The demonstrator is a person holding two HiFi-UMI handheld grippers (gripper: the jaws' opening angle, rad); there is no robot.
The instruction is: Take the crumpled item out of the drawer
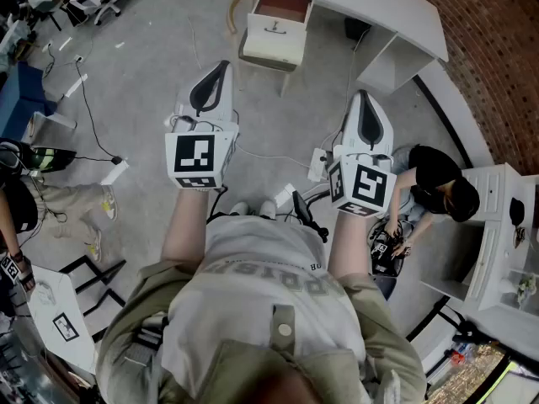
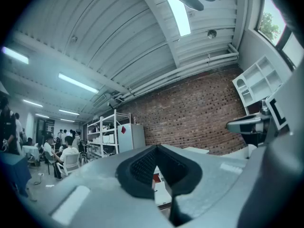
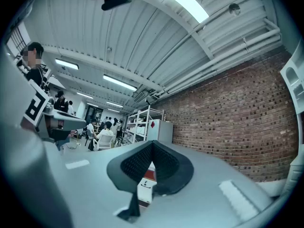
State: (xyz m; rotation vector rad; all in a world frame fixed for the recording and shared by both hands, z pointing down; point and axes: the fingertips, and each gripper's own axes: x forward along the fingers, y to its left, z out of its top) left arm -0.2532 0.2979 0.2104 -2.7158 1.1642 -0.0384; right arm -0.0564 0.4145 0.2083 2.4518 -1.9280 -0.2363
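Note:
A small white drawer unit (image 1: 274,30) stands on the grey floor ahead of me, its top drawer pulled out to show a reddish inside. No crumpled item can be made out in it. My left gripper (image 1: 217,72) and right gripper (image 1: 364,101) are held side by side in the air, well short of the drawer. Both point toward it, shut and empty. In the left gripper view the closed jaws (image 2: 157,149) frame a sliver of the drawer unit (image 2: 160,188). The right gripper view shows the same past its closed jaws (image 3: 152,145), with the drawer unit (image 3: 145,185) below.
A white desk (image 1: 362,5) runs along a brick wall (image 1: 497,49) just behind the drawer unit. A person in black (image 1: 438,183) crouches at my right by white shelving (image 1: 497,225). Cables (image 1: 269,154) trail over the floor. Another person (image 1: 21,200) stands at my left.

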